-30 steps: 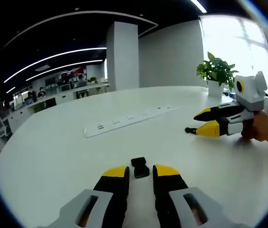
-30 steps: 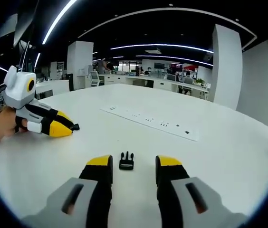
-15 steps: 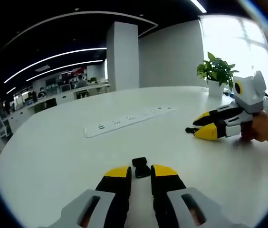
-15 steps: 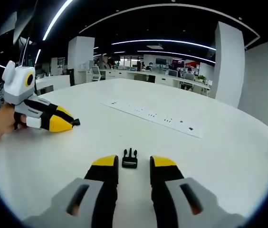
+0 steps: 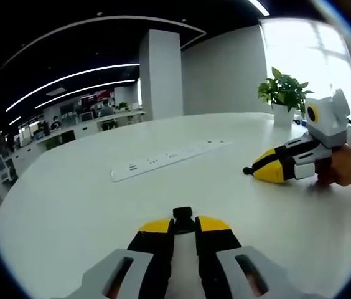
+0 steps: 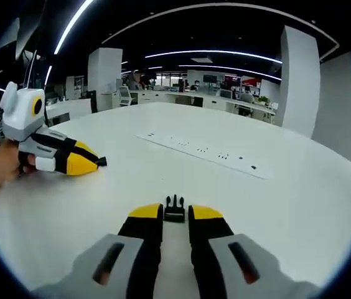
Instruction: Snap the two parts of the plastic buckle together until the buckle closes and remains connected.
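- White surface [image 5: 70, 205] carries a power strip [image 5: 169, 157].
- Left tongs [image 5: 182, 225] clenched on the socket [image 5: 183, 215] (black).
- Right tongs [image 6: 175, 212] clenched on the pronged clip [image 6: 174, 210], both low over the surface.

Left claw [image 5: 183, 225] is sitting low over the white tabletop [image 5: 70, 205], its yellow-tipped jaws nearly closed on a black buckle part [image 5: 183, 217] that is poking out between the tips. Right claw [image 5: 255, 169] is resting on the tabletop well off to the right, jaws together with a small black piece at the tips, a hand [image 5: 348, 169] gripping it. Beyond, a white power strip [image 5: 169, 158] is lying flat and a potted plant [image 5: 283, 94] is standing near the far edge.
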